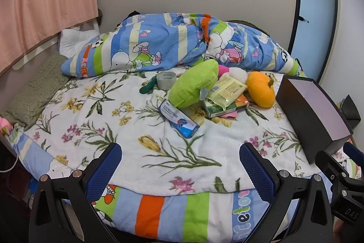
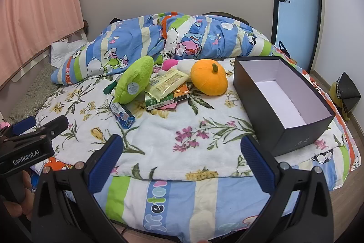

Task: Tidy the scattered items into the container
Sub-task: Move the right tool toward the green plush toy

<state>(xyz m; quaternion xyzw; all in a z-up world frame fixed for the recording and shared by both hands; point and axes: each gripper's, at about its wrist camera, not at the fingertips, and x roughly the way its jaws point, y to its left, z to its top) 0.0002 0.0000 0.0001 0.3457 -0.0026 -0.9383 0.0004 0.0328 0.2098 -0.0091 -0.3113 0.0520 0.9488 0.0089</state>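
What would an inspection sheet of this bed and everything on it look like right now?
Surface: floral towel spread over a striped sheet on the bed.
Job's things: dark box, open and empty, on the right; green plush, orange pumpkin plush, yellow packet on a green box, blue box, tape roll, all in a loose pile left of the box.
Clutter: bunched cartoon quilt behind the pile.
Grippers: left hand-held gripper and right hand-held gripper both open, holding nothing, hovering at the bed's near edge.
Cables: white cable at the far left.
Surroundings: pink curtain, plain wall, frosted door.
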